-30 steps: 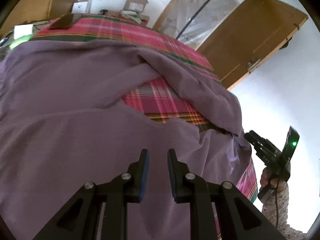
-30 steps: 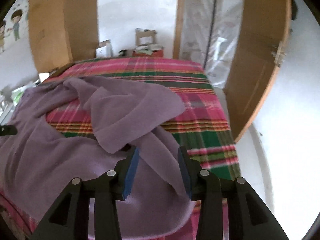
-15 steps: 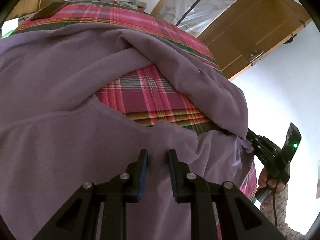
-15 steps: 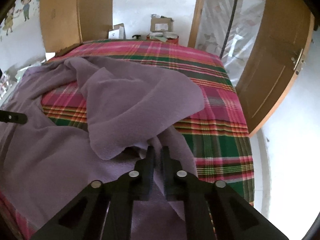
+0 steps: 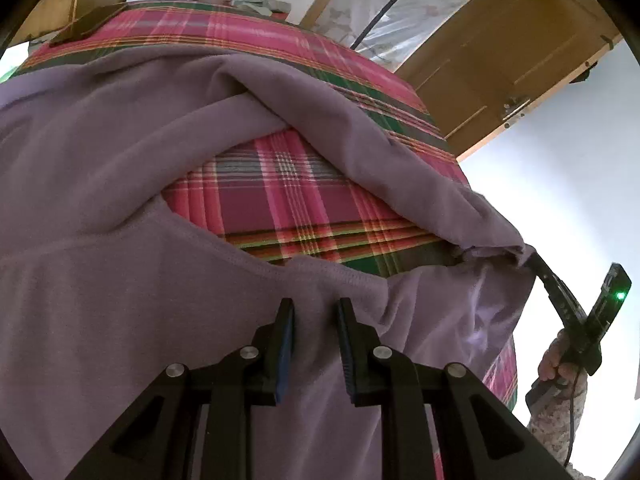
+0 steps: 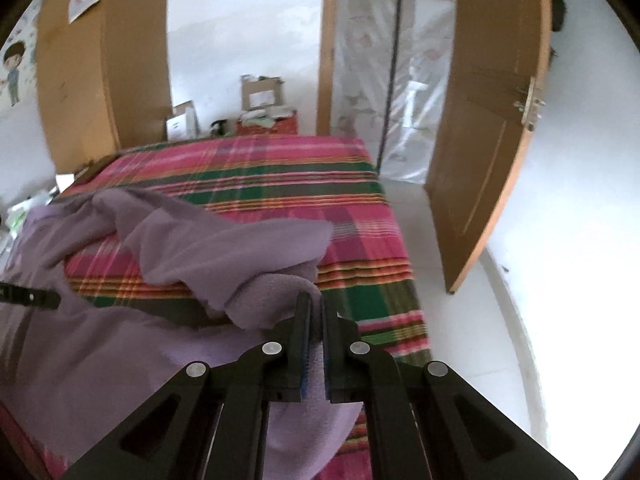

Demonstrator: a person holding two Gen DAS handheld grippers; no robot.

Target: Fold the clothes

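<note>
A purple fleece garment (image 5: pixel 120 320) lies rumpled over the bed's plaid sheet (image 5: pixel 288 200). My left gripper (image 5: pixel 315 308) hovers low over the cloth just behind a stitched hem. Its jaws stand a little apart, and the fabric lies loose under them. My right gripper (image 6: pixel 316 300) is shut on a bunched fold of the garment (image 6: pixel 100 360) and holds it up off the sheet (image 6: pixel 260 176). In the left wrist view the right gripper (image 5: pixel 534 262) pinches the cloth's right edge, with a person's hand (image 5: pixel 556 360) on its handle. The tip of my left gripper (image 6: pixel 28 296) shows at the left edge.
An open wooden door (image 6: pixel 488 160) stands to the right of the bed, with white floor (image 6: pixel 520 280) in front of it. Cardboard boxes (image 6: pixel 260 92) sit past the bed's far end. A wooden wardrobe (image 6: pixel 80 80) stands at the back left.
The right gripper closed on a fold of the garment and lifted it, pulling the cloth up. The left gripper moved forward to the hem, with its gap unchanged.
</note>
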